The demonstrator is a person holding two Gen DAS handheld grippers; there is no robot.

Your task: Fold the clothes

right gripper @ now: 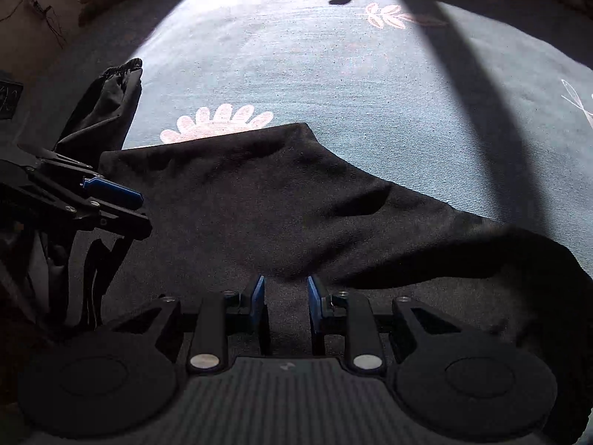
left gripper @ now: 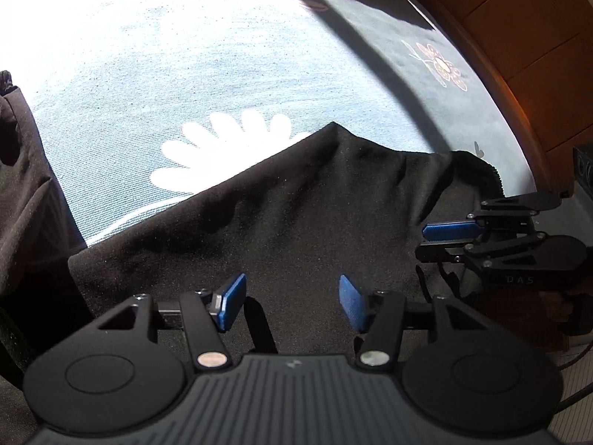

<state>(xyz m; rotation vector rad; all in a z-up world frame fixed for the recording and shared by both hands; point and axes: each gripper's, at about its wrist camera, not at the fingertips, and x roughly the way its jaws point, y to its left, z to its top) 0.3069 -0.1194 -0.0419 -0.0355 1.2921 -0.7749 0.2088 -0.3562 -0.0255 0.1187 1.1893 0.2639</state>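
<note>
A black garment [left gripper: 296, 204] lies rumpled on a blue-grey flowered sheet [left gripper: 185, 55], one corner peaked up away from me. My left gripper [left gripper: 292, 302] hovers just above it, open wide, blue pads [left gripper: 231, 302] empty. The right gripper [left gripper: 426, 241] shows at the garment's right edge. In the right wrist view the garment [right gripper: 278, 204] spreads ahead and to the right. My right gripper [right gripper: 286, 298] stands narrowly open at its near edge, clamping nothing. The left gripper [right gripper: 142, 211] sits at the left. A gathered, elastic-edged part of the black cloth [right gripper: 107, 107] stretches away beyond it.
The sheet [right gripper: 370, 92] carries pale flower prints [left gripper: 222, 148] and leaf motifs [right gripper: 389, 15]. A long dark shadow band [left gripper: 389, 81] crosses it. Wooden panelling [left gripper: 519, 37] borders the right side. Thin cables [right gripper: 40, 7] hang at the far left, and a dark box [left gripper: 585, 170] stands at the right edge.
</note>
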